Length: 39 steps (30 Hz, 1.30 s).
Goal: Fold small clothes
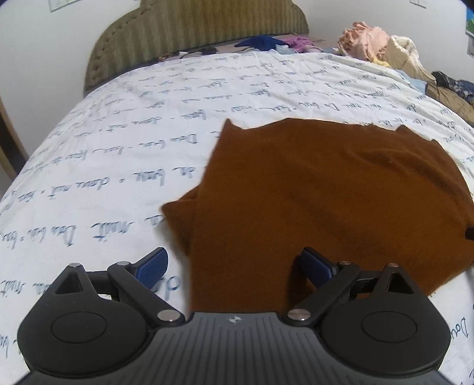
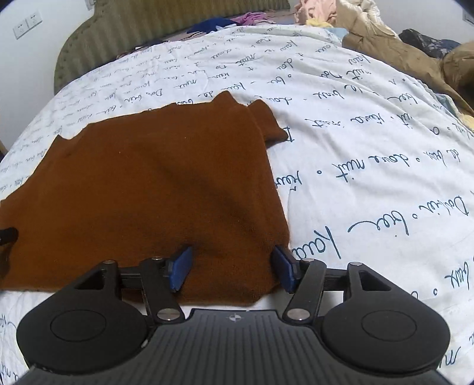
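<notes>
Brown garment (image 2: 142, 192) runs past the left edge.

1. A bedroom in a home: a bed with a white bedspread (image 1: 118, 142) printed with handwriting fills both views.
2. A green padded headboard (image 1: 189, 26) stands against a pale wall (image 1: 44, 59).
3. Loose clothes (image 1: 367, 38) are heaped at the bed's far side.
4. What look like wall sockets (image 2: 28, 25) sit beside the headboard.
</notes>
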Motion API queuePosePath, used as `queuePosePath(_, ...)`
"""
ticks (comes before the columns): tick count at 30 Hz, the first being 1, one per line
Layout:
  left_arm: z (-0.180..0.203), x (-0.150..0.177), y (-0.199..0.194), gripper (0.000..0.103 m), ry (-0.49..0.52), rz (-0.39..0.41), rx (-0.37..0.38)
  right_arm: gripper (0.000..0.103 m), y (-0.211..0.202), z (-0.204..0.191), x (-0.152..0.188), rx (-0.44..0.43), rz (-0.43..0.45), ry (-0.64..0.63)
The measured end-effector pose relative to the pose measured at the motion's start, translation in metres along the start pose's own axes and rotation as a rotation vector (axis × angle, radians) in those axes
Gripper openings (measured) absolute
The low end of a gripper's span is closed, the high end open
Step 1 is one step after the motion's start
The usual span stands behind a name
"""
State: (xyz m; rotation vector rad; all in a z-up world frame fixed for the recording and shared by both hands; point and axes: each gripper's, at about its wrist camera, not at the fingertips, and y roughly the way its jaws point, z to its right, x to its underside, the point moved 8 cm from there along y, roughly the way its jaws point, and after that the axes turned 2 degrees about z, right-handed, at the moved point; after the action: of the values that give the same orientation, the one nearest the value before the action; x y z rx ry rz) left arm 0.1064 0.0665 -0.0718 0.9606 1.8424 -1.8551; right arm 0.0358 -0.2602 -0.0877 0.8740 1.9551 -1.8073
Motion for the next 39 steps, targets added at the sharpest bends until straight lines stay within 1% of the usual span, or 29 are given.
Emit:
queuePosePath(2,0.005,0.001,0.008,0.097,0.018,-0.019,-0.015,0.058,0.000,0.000,0.003,-0.002,-0.009,-0.007)
queuePosePath(4,0.008,0.006,0.014,0.097,0.020,-0.037,-0.012,0.058,-0.002,0.000,0.006,-0.006,-0.010,-0.009)
queuePosePath(6,0.004,0.012,0.018,0.097,-0.011,-0.048,0.005,0.058,-0.005,-0.001,0.009,-0.005,-0.012,-0.011)
queuePosePath(9,-0.006,0.020,0.020,0.098,-0.082,-0.073,0.054,0.059,-0.009,-0.002,0.014,0.004,-0.014,-0.031)
queuePosePath(10,-0.008,0.022,0.019,0.098,-0.096,-0.075,0.061,0.059,-0.010,-0.003,0.015,0.009,-0.014,-0.039)
queuePosePath(11,-0.007,0.024,0.017,0.098,-0.087,-0.072,0.059,0.059,-0.011,-0.003,0.016,0.016,-0.015,-0.047)
queuePosePath(12,-0.007,0.026,0.014,0.098,-0.081,-0.069,0.052,0.065,-0.013,-0.003,0.018,0.028,-0.020,-0.054)
queuePosePath(13,-0.007,0.028,0.012,0.098,-0.078,-0.065,0.046,0.072,-0.013,0.000,0.019,0.052,-0.042,-0.052)
queuePosePath(14,-0.006,0.029,0.010,0.098,-0.076,-0.062,0.044,0.075,-0.014,0.005,0.021,0.060,-0.051,-0.024)
queuePosePath(15,-0.007,0.030,0.007,0.098,-0.079,-0.062,0.043,0.073,-0.019,0.008,0.019,0.035,-0.032,-0.003)
queuePosePath(17,-0.010,0.028,0.000,0.098,-0.076,-0.062,0.042,0.065,-0.036,0.007,0.012,-0.005,0.030,-0.008)
queuePosePath(19,-0.012,0.022,-0.009,0.097,-0.052,-0.052,0.034,0.065,-0.053,0.001,-0.002,-0.002,0.099,-0.051)
queuePosePath(21,-0.013,0.008,-0.020,0.097,-0.040,-0.007,0.021,0.065,-0.056,-0.006,-0.018,-0.021,0.114,-0.069)
queuePosePath(23,-0.017,-0.010,-0.024,0.097,-0.042,0.032,0.000,0.065,-0.051,-0.012,-0.033,-0.040,0.119,-0.063)
queuePosePath(25,-0.026,-0.023,-0.023,0.097,-0.060,0.048,-0.023,0.065,-0.046,-0.025,-0.044,-0.062,0.131,-0.080)
queuePosePath(26,-0.032,-0.029,-0.022,0.097,-0.073,0.058,-0.022,0.065,-0.045,-0.035,-0.045,-0.086,0.135,-0.092)
queuePosePath(27,-0.039,-0.034,-0.021,0.097,-0.087,0.064,-0.021,0.065,-0.046,-0.048,-0.044,-0.122,0.138,-0.112)
queuePosePath(29,-0.058,-0.042,-0.015,0.097,-0.114,0.068,-0.043,0.065,-0.047,-0.077,-0.035,-0.202,0.134,-0.170)
queuePosePath(32,-0.082,-0.049,-0.004,0.097,-0.151,0.054,-0.050,0.065,-0.045,-0.120,-0.013,-0.277,0.113,-0.252)
queuePosePath(35,-0.100,-0.054,0.009,0.097,-0.197,0.054,-0.039,0.066,-0.048,-0.162,0.008,-0.339,0.121,-0.332)
queuePosePath(37,-0.103,-0.059,0.021,0.097,-0.191,0.045,-0.025,0.065,-0.053,-0.189,0.023,-0.374,0.134,-0.400)
queuePosePath(39,-0.100,-0.064,0.037,0.097,-0.177,0.017,-0.001,0.065,-0.057,-0.217,0.039,-0.394,0.138,-0.486)
